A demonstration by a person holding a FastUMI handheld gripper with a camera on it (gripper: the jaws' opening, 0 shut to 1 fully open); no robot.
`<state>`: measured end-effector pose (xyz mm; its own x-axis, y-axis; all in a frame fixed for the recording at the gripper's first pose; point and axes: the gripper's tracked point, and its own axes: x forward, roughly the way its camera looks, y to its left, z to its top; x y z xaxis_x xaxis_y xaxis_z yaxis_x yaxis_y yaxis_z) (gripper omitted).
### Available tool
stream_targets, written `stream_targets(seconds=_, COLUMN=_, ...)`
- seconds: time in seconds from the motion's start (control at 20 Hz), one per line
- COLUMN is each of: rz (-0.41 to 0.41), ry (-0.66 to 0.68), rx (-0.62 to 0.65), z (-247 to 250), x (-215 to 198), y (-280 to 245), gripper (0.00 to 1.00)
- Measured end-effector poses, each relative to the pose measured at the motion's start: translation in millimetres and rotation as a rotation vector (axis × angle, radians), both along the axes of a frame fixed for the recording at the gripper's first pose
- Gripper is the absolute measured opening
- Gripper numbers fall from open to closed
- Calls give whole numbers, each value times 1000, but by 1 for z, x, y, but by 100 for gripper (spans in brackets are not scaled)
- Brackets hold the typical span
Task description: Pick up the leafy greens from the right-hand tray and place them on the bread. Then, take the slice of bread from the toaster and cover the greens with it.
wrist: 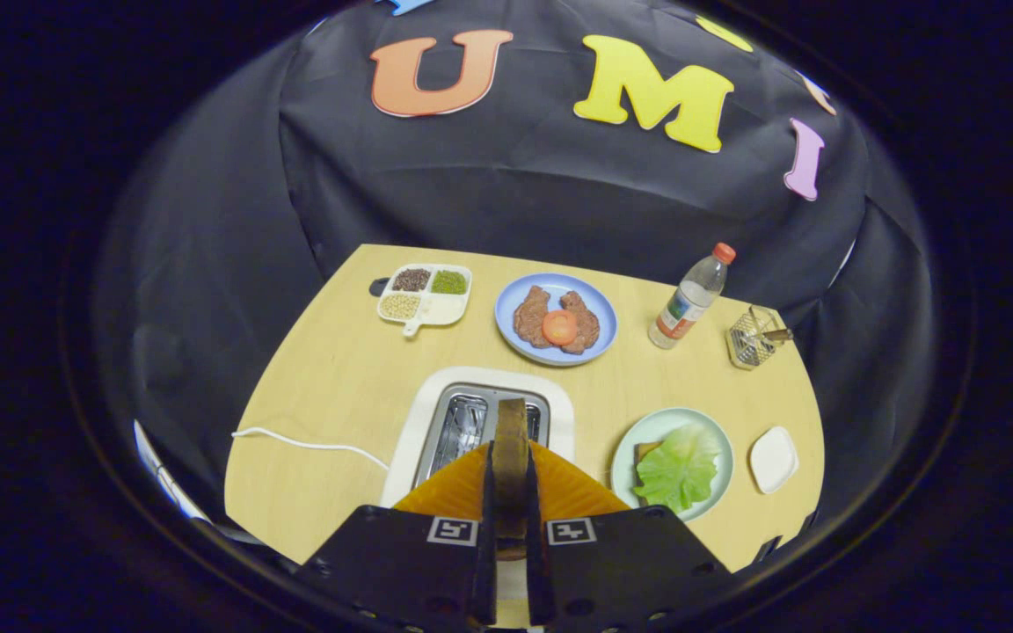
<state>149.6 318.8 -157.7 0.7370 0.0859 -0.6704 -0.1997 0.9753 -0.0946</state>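
You've got the one brown toast slice (pixel 511 457) pinched edge-on between the nearly closed fingers (pixel 511 527), held just above the white two-slot toaster (pixel 480 422). It's probably light, stiff and crumbly, so squeeze gently on the flat faces. One ruffled green lettuce leaf (pixel 678 470) already covers the bread on the pale green plate (pixel 647 431), right of the toaster on the tabletop (pixel 331 378).

Bread slice (pixel 511 457) upright above toaster (pixel 480 422) (edge-on); leafy greens (pixel 678 470) on plated bread (pixel 644 451).

Bottle (pixel 691 299), wire basket (pixel 751 337), meat plate (pixel 556 318)
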Motion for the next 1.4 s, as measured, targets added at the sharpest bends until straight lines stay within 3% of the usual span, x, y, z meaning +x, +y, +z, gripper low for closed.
stream_targets(seconds=0.45, rz=18, ry=-99, rx=89, z=73, x=-13, y=-35, gripper=14)
stream_targets(seconds=0.6, rz=-23, ry=-106, rx=86, z=77, x=-4, y=-73, gripper=14)
stream_targets(seconds=1.05, rz=-202, ry=62, rx=110, z=0, x=30, y=-173, gripper=14)
stream_targets(seconds=1.4, rz=-169, ry=101, rx=221, z=-51, x=53, y=-178, gripper=14)
